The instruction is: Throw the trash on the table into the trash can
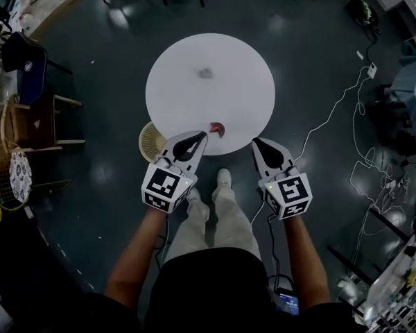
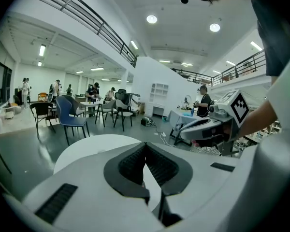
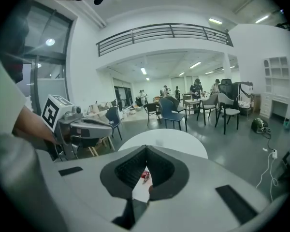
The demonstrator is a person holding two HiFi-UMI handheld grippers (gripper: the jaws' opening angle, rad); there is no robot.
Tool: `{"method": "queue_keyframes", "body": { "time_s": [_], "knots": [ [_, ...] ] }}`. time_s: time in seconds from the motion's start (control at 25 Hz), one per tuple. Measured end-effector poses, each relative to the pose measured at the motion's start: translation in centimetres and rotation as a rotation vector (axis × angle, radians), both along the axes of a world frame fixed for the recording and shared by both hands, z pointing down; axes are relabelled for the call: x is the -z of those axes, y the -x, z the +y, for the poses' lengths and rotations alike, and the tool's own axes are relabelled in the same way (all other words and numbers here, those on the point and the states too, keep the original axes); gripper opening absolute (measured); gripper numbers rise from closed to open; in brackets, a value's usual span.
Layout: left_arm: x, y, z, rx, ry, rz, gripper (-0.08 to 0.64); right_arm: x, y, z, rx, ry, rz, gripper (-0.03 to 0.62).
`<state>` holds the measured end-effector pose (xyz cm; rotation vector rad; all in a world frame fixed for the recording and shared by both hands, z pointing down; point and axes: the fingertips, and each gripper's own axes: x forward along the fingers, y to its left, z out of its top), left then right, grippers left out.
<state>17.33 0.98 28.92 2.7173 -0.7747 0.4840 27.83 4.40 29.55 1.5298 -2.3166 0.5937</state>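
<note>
A person in dark shorts stands at a round white table, a gripper in each hand. A small red wrapper lies at the table's near edge, just ahead of the left gripper's fingertips and to the left of the right gripper's. It is too small to show its long axis or any print. A grey crumpled scrap sits well beyond both tips. Both grippers' jaws are pressed together, holding nothing. A round woven trash can stands on the floor just left of the left fingers. The cube on each gripper bears black-and-white square markers, with no legible writing.
</note>
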Motion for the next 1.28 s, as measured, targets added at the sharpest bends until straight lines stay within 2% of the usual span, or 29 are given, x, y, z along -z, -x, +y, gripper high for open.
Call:
{"method": "queue_keyframes", "body": {
  "time_s": [0.28,0.64,0.76,0.92,1.08,1.28],
  "knots": [
    [-6.5,-2.1,-1.0,-0.036,0.022,-0.099,0.012,-4.9,-0.9,-1.3,0.008,0.056,-0.044,0.015],
    [-12.4,-3.9,-2.9,-0.055,0.037,-0.166,0.017,-9.8,-1.9,-2.1,0.016,0.100,-0.055,0.015],
    [-14.6,-4.4,-3.2,-0.082,0.059,-0.183,0.105,-11.0,-2.2,-2.5,0.017,0.107,-0.052,0.015],
    [-17.4,-5.1,-3.5,-0.097,0.091,-0.209,0.165,-12.6,-2.7,-3.0,0.017,0.114,-0.061,0.015],
    [-20.4,-5.8,-4.2,-0.098,0.135,-0.235,0.257,-14.5,-2.6,-3.7,0.016,0.127,-0.066,0.015],
    [-23.6,-6.4,-4.4,-0.066,0.206,-0.239,0.302,-16.4,-2.7,-4.0,0.010,0.148,-0.082,0.015]
  ]
}}
